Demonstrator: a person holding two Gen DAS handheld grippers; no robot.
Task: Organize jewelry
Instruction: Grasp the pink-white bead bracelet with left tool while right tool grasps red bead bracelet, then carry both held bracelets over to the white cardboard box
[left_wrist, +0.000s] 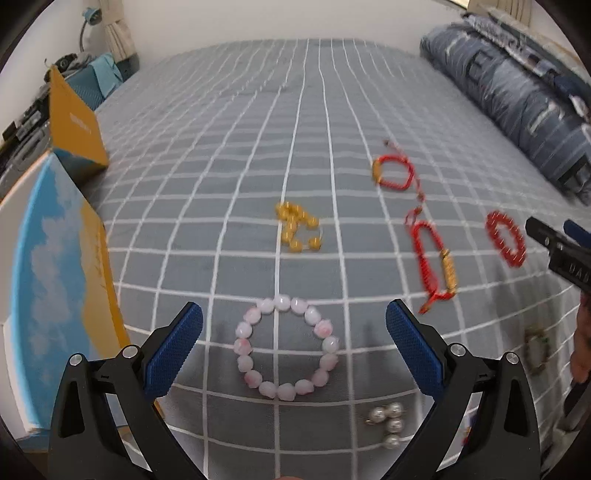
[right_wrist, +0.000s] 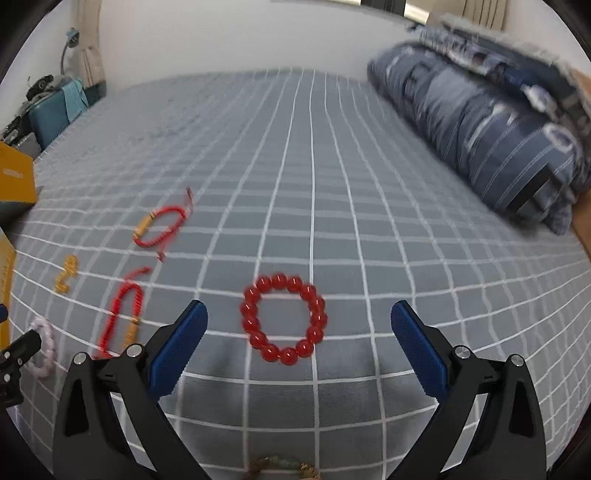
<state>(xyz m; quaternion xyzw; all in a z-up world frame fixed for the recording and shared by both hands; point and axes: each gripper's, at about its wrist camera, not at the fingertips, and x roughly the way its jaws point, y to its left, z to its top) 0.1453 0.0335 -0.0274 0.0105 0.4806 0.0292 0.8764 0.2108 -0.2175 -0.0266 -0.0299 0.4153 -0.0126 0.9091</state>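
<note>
The left gripper (left_wrist: 294, 345) hangs over the bed (left_wrist: 229, 155), which has a grey sheet with white checks. Its blue fingers (left_wrist: 173, 350) are spread wide and hold nothing. Between them, on the sheet, lies the pink bead bracelet (left_wrist: 286, 349), not touched by either finger. Just beside it, nearer the camera, is a small group of pearl pieces (left_wrist: 389, 424).

The right gripper (right_wrist: 300, 345) is also wide open and empty. The red bead bracelet (right_wrist: 282, 318) lies flat on the sheet between its fingers, apart from both.

Further out lie two red cord bracelets with gold tubes (left_wrist: 436, 262) (left_wrist: 393, 171) and a heap of amber beads (left_wrist: 299, 230). A greenish-brown piece (left_wrist: 535, 347) is near the right edge; it is too blurred to say what it is.

A box with blue sky print (left_wrist: 48, 266) stands at the left, and a folded striped quilt (right_wrist: 480, 125) is at the far right.
</note>
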